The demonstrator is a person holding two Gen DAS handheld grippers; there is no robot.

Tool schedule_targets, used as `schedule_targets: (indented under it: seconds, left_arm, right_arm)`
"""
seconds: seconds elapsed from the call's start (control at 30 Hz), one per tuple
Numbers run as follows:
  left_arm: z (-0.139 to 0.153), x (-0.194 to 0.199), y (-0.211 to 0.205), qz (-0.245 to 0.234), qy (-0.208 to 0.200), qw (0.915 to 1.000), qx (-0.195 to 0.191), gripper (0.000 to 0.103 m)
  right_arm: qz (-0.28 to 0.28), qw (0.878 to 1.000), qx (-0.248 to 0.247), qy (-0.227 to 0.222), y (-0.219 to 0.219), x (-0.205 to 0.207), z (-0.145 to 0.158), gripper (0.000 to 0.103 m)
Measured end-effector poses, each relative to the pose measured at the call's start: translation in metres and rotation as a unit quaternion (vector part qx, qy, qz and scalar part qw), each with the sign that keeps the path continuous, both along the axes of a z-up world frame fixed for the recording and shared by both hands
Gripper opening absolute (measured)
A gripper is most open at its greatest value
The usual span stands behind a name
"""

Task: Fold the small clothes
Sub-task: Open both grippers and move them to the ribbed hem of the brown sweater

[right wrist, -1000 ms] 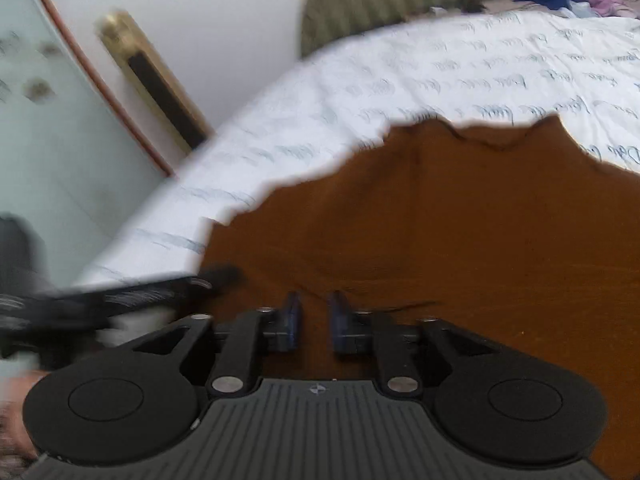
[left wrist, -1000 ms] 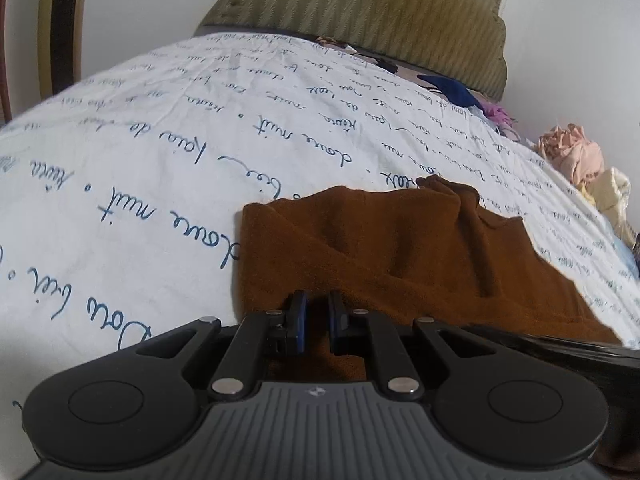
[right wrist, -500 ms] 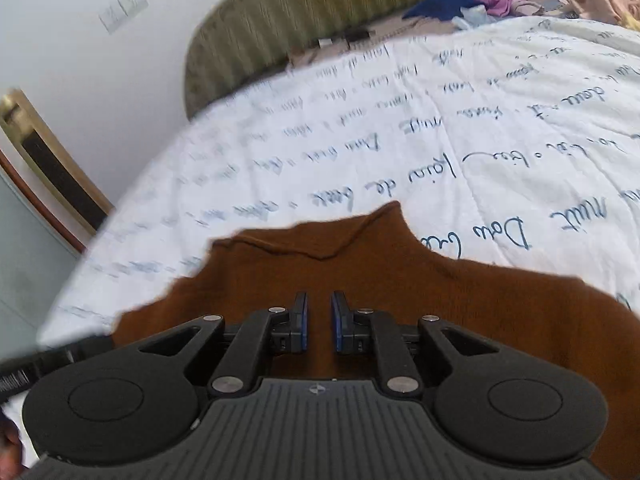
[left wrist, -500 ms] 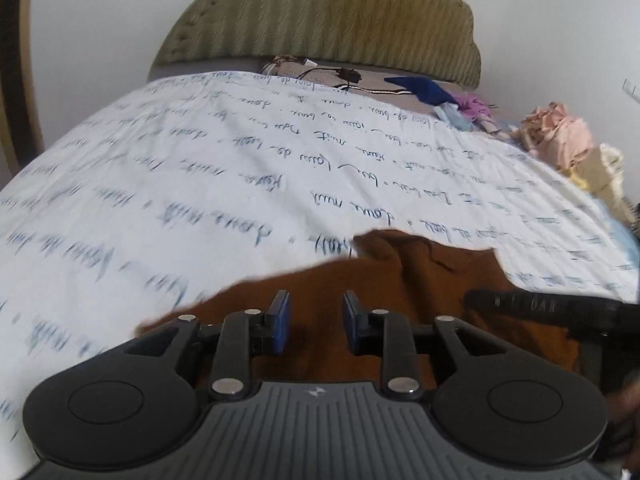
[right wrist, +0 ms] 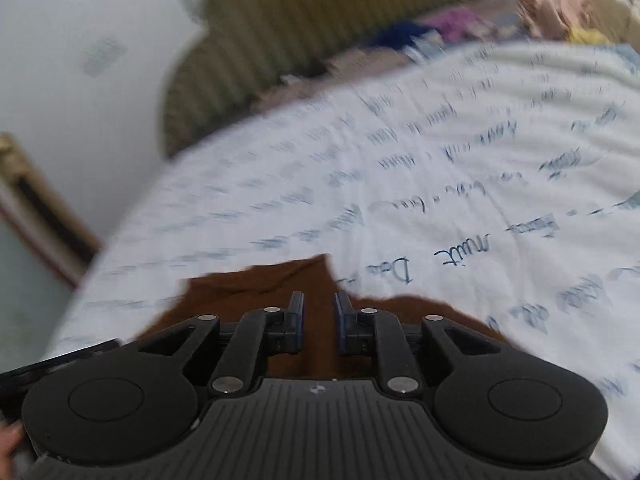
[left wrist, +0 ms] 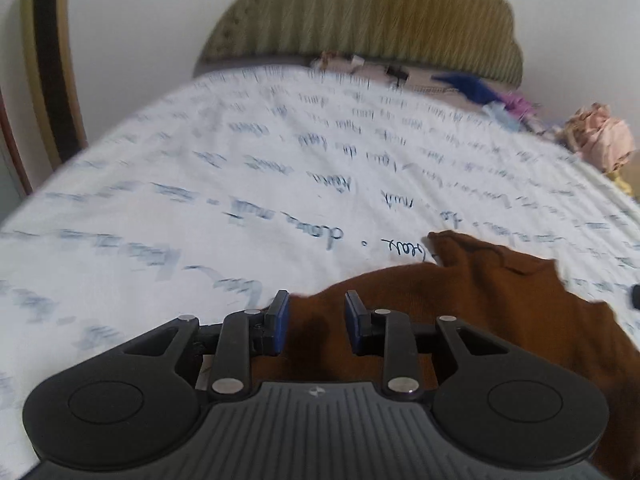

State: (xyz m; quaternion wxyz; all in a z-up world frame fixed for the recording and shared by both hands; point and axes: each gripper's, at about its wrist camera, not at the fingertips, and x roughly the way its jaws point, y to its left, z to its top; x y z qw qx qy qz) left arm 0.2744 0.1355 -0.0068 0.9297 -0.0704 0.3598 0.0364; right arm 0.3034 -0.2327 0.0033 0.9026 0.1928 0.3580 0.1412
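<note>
At nine o'clock in my left wrist view stands a gold-edged frame (left wrist: 52,60) against the wall, nothing to do with me. Below it my left gripper (left wrist: 316,322) hangs above the bed, jaws parted with a clear gap, nothing pinched between the blue pads (left wrist: 280,320). Under them, running off to four o'clock, lies the brown garment (left wrist: 480,304), flat on the white bedsheet (left wrist: 200,200) with its blue handwriting print. Its long axis looks to run from six o'clock out towards three, with a ragged far edge and a small peak at one o'clock.

Over to my right wrist view: my right gripper (right wrist: 319,322) sits above the same brown garment (right wrist: 260,288), which here spreads from nine o'clock to four o'clock under the tool. These jaws are opening as I speak, and no cloth is caught between them; the fabric lies beneath. At eight o'clock a dark bar pokes in, most likely my other tool.

Both grippers hover right over the cloth, so neither is clearly nearer. By my reckoning, one fold is laid and the next grab is along the near edge.

No containers here. At two o'clock, a loose heap of clothes (left wrist: 600,144) waits by the green headboard (left wrist: 380,28).
</note>
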Motion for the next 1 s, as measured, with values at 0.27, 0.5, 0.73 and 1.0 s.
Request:
schedule_targets:
  seconds: [0.27,0.5,0.73,1.0]
  left_arm:
    - [0.047,-0.152,0.037,-0.008,-0.037,0.9992,0.014,0.03]
    - [0.035,-0.26,0.039,-0.022,-0.049,0.9982,0.025,0.031]
    - [-0.002,-0.34,0.034,-0.023,-0.022,0.9995,0.001,0.039]
    - [-0.024,-0.381,0.019,-0.035,0.007,0.9993,0.015,0.045]
  right_arm:
    - [0.012,0.998,0.004,-0.068,-0.076,-0.159,0.094,0.04]
    - [-0.01,0.997,0.02,-0.08,-0.116,-0.279,0.083,0.04]
    - [-0.029,0.998,0.009,-0.059,-0.127,-0.363,0.056,0.046]
    - [-0.077,0.992,-0.049,-0.087,-0.163,-0.452,0.079,0.055]
